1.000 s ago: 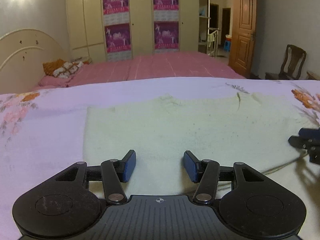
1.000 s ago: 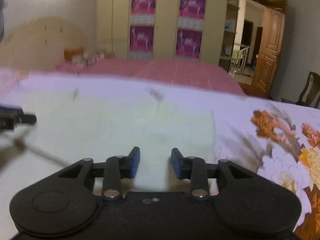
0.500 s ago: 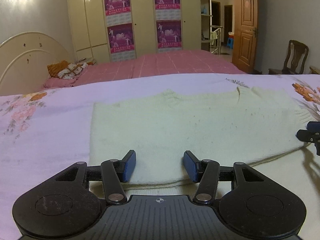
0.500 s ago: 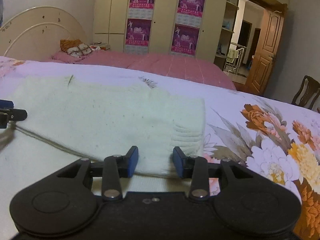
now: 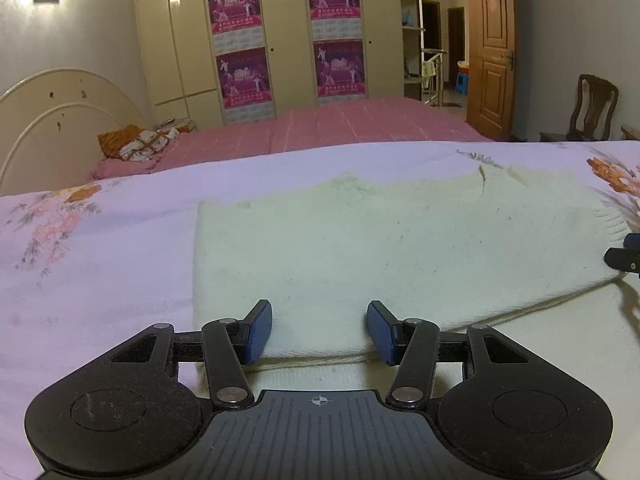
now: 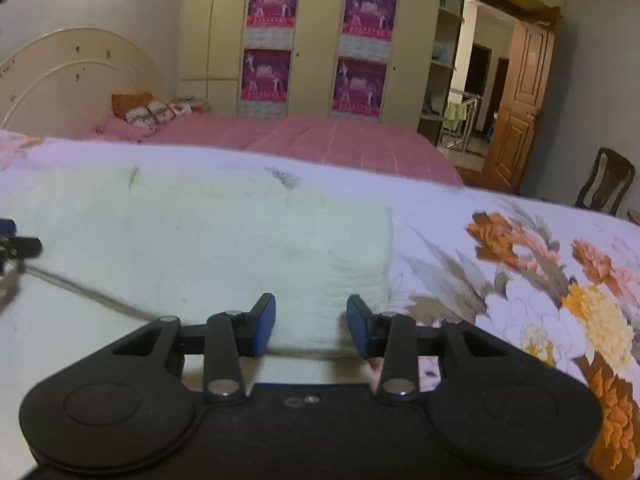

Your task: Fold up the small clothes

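On the bed with the pale lilac floral sheet (image 5: 120,264) lies a cream knitted sweater (image 5: 380,248), folded over on itself so that a doubled layer runs across both views. And here is the left gripper (image 5: 319,330), hovering low over the near fold edge, its jaws spread with a clear gap between the blue pads; the sweater's folded edge sits in that gap, but the pads are not pressing on it, so nothing is grasped. Over to the right wrist view: the right gripper (image 6: 311,326) is at the ribbed end of the sweater (image 6: 224,240), just where the knit meets the orange and white flower print on the sheet (image 6: 540,264). Its jaws are parted too, a little narrower than the left pair, and the knit's edge lies between them without being pinched. Each gripper peeks into the other's camera at the frame edge, so the two are at opposite ends of the same fold line. Behind the sweater there is a second bed with a pink cover (image 5: 340,128), a cream arched headboard (image 5: 52,120) on the left, and a wardrobe carrying purple posters (image 5: 240,40). A brown door (image 6: 516,108) stands open on the right, with a wooden chair (image 5: 592,108) nearby.
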Tool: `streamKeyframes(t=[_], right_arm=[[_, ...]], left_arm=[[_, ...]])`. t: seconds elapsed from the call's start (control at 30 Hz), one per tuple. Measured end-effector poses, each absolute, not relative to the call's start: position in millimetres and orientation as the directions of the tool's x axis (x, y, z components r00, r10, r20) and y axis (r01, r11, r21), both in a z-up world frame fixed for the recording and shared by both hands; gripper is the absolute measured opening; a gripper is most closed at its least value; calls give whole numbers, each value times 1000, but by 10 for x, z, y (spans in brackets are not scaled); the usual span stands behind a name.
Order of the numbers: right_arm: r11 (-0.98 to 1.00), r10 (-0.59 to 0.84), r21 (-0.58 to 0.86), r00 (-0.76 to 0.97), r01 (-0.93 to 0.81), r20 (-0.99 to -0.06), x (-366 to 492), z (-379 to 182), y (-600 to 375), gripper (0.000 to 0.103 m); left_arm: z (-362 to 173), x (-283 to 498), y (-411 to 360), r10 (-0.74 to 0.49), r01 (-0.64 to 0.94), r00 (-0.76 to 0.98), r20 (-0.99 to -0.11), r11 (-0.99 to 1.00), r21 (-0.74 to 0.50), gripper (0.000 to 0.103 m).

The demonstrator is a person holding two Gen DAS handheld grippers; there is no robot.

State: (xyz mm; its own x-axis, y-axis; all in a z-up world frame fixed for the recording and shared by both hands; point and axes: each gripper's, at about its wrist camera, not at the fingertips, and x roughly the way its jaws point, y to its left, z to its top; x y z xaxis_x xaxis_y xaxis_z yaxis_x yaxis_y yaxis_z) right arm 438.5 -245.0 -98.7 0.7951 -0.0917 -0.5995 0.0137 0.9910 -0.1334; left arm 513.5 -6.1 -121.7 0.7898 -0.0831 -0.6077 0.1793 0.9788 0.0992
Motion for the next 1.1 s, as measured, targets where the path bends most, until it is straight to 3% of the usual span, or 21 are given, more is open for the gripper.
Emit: streamKeyframes(t=[0.43,1.1], right_arm=[[998,-59,-37,814,46,-578,3986,-602,-2644,38],[995,88,81,814,-50,-574,2150,-231,-2691,41]], left_arm=[[-875,4595,42,-60,156,804,-592,981,112,53],[-505,2657,234,-21,117,799,-601,986,121,53]])
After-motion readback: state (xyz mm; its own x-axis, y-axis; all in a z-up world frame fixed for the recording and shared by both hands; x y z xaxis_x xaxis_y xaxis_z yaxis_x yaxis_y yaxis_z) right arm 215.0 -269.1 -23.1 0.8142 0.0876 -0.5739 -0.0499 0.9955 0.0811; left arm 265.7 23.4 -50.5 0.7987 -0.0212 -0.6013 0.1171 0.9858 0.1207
